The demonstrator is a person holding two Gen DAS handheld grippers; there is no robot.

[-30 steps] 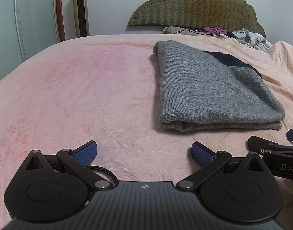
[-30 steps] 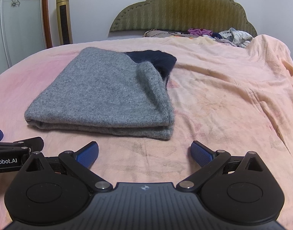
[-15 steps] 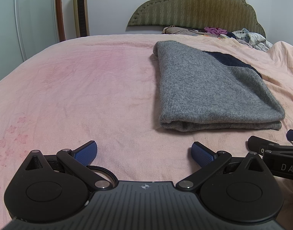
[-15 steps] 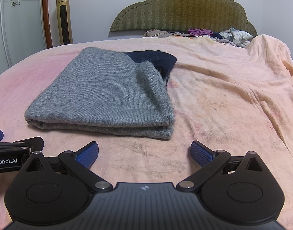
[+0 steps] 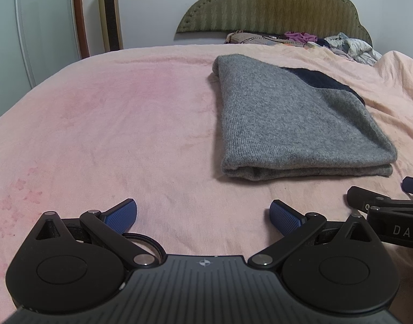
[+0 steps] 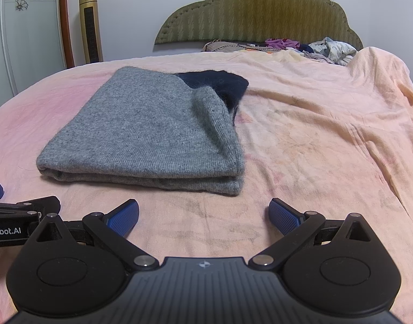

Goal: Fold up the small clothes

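Both grippers, the left gripper (image 5: pixel 203 212) and the right gripper (image 6: pixel 203 212), are held side by side with blue pads spread wide and nothing grasped; just beyond them, a folded grey sweater (image 6: pixel 149 132) is laid flat on a pink bedspread (image 5: pixel 112 113)

sweater (image 6: pixel 141 132): grey knitted wool-like cloth, matt, a little fuzzy | blanket (image 5: pixel 112 124) under the sweater: pink soft fleecy cloth, matt | left gripper (image 5: pixel 203 213): matt black plastic, blue dotted rubber-like pads, small shiny metal pins | headboard (image 6: pixel 260 13) behind the sweater: olive quilted cloth
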